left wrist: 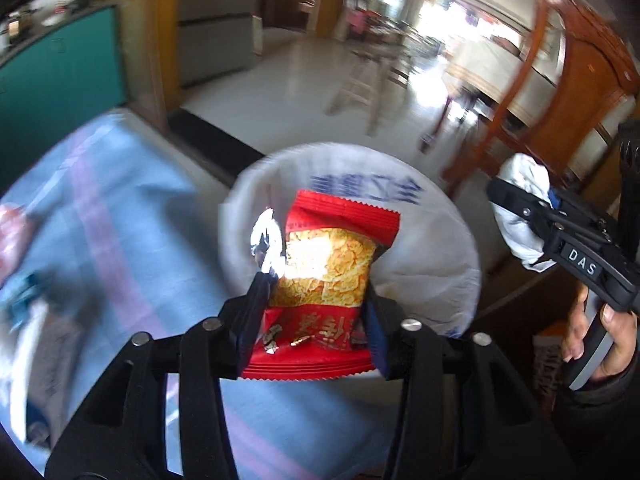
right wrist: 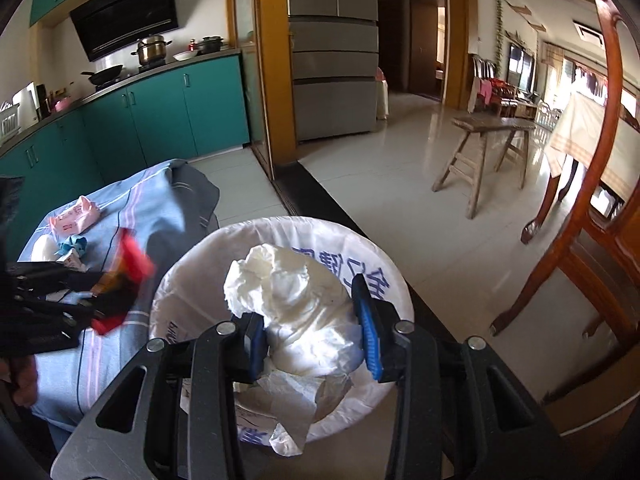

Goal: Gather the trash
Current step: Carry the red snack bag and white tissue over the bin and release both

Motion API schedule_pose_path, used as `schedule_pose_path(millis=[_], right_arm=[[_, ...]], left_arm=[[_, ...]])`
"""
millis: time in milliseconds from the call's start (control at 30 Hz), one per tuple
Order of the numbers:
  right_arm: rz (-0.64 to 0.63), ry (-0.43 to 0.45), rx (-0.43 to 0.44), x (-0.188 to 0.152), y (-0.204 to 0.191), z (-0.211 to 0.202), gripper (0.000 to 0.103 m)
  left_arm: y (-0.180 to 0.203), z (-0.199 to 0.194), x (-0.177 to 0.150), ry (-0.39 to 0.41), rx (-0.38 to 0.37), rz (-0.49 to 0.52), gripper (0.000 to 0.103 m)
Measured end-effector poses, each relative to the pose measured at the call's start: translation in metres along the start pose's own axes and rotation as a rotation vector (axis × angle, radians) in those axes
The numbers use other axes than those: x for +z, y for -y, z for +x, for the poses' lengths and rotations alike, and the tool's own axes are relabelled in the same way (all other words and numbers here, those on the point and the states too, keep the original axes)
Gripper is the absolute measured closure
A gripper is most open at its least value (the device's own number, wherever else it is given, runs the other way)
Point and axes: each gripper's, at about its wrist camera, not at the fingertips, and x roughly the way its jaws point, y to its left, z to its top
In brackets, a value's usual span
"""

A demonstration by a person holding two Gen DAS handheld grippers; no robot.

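My left gripper (left wrist: pixel 316 286) is shut on a red snack packet (left wrist: pixel 332 248) with a torn foil edge, held upright over the white-lined trash bin (left wrist: pixel 436 248). The right wrist view shows that red packet (right wrist: pixel 128 264) blurred, just left of the bin liner (right wrist: pixel 192 280). My right gripper (right wrist: pixel 308 312) is shut on a crumpled white tissue wad (right wrist: pixel 288 280) above the bin's mouth. Seen from the left wrist, the right gripper (left wrist: pixel 516 208) carries the tissue wad (left wrist: pixel 524 180) at the bin's right side, with a hand on its handle. More white paper (right wrist: pixel 288 400) lies inside the bin.
Left of the bin a blue striped cloth (right wrist: pixel 160 208) covers a surface bearing a pink packet (right wrist: pixel 74 218), a blue crumpled scrap (right wrist: pixel 74 245) and a small carton (right wrist: pixel 76 261). A wooden stool (right wrist: pixel 480 148) and a carved chair frame (right wrist: pixel 580 264) stand right; teal cabinets (right wrist: pixel 160 120) behind.
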Motion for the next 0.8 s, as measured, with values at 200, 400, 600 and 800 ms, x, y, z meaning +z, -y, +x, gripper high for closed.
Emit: schedule_pose_path(millis=[200, 400, 600, 800], right_arm=[[-0.005, -0.015, 0.02, -0.003, -0.005, 0.01, 0.065], [-0.045, -0.037, 0.044, -0.002, -0.026, 0.023, 0.056], [-0.092, -0.033, 0.068, 0.003, -0.048, 0.027, 0.026], [-0.158, -0.042, 0.145, 0.008, -0.093, 0.034, 0.017]], left_arm=[[0.014, 0.017, -0.005, -0.01, 0.066, 0.06, 0.02], [-0.018, -0.012, -0.008, 0.044, 0.204, -0.001, 0.014], [-0.063, -0.053, -0.027, 0.102, 0.316, -0.094, 0.012], [-0.127, -0.108, -0.067, 0.116, 0.466, -0.226, 0.01]])
